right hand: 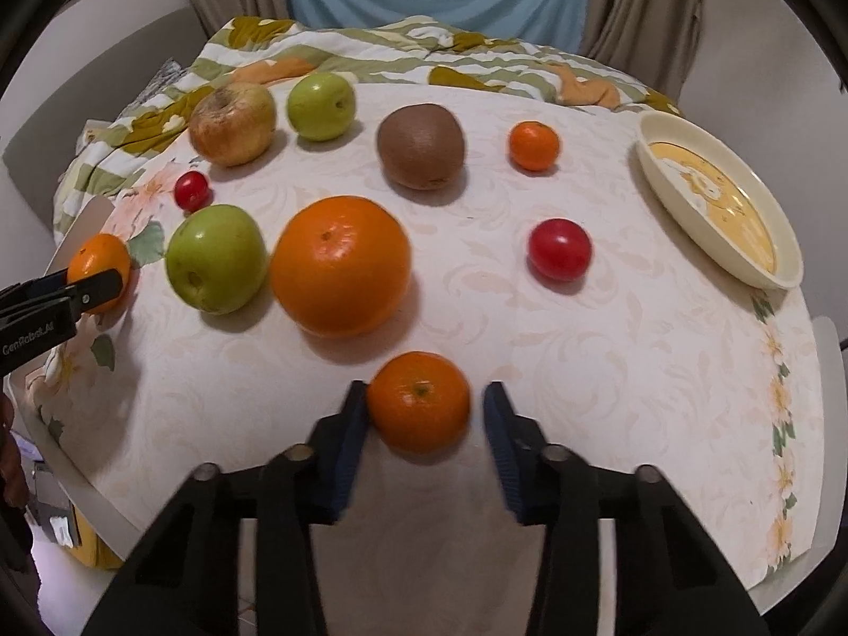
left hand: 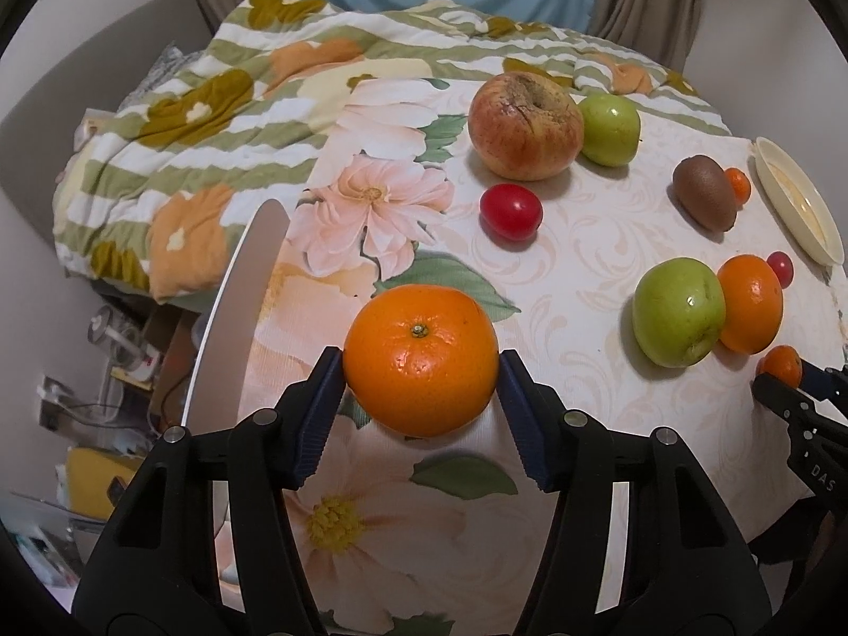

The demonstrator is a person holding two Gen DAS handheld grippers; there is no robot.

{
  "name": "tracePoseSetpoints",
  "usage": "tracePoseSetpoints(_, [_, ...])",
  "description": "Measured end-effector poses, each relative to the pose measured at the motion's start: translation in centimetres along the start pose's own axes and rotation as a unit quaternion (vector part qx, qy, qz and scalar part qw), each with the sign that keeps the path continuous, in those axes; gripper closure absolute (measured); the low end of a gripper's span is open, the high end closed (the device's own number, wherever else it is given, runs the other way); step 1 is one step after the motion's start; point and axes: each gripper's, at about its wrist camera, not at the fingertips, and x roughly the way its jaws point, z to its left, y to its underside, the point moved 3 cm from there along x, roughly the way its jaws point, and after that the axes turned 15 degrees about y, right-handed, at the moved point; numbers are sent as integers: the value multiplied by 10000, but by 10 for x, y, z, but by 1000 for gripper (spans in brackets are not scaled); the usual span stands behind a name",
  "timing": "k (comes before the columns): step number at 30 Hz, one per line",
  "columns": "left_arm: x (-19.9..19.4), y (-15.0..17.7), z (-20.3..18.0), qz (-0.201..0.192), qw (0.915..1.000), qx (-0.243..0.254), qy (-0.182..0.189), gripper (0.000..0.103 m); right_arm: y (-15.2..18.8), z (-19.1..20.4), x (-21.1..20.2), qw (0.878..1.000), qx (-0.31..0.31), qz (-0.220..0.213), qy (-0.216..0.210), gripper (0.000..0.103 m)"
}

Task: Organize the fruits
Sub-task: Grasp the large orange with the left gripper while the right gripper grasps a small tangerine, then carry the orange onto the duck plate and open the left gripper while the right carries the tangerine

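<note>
My left gripper (left hand: 421,371) is shut on an orange (left hand: 421,360), both pads pressed to its sides, over the table's left part; it also shows in the right wrist view (right hand: 100,270). My right gripper (right hand: 424,408) is open around a small mandarin (right hand: 418,403); the left pad touches it and the right pad stands apart. On the table lie a big orange (right hand: 342,265), a green apple (right hand: 216,258), a second green apple (right hand: 320,106), a reddish apple (right hand: 233,123), a kiwi (right hand: 421,146), a small mandarin (right hand: 534,146) and two cherry tomatoes (right hand: 559,255) (right hand: 191,190).
A cream plate (right hand: 689,212) with a yellow centre lies at the table's right edge. A grey plate (left hand: 238,307) stands at the left edge. A striped floral quilt (left hand: 212,122) lies behind the table. The floral tablecloth (right hand: 609,397) hangs over the table edges.
</note>
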Motion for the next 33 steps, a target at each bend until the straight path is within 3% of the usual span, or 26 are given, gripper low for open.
tracePoseSetpoints(11, [-13,2,1,-121,9999,18,89,38,-1,1,-8,9999,19,-119,29,68])
tracePoseSetpoints(18, [-36,-12,-17,-307,9989,270,207,38,-6,-15,-26,9995,159,-276,71,68])
tracePoseSetpoints(26, [-61,-38,-67,-589,9966,482,310,38,-23,-59,-46,9978,387,-536,48,68])
tracePoseSetpoints(33, [-66,-72,-137,-780,9935,692,455,38,-46,-119,-51,9955,530,-783,1,68])
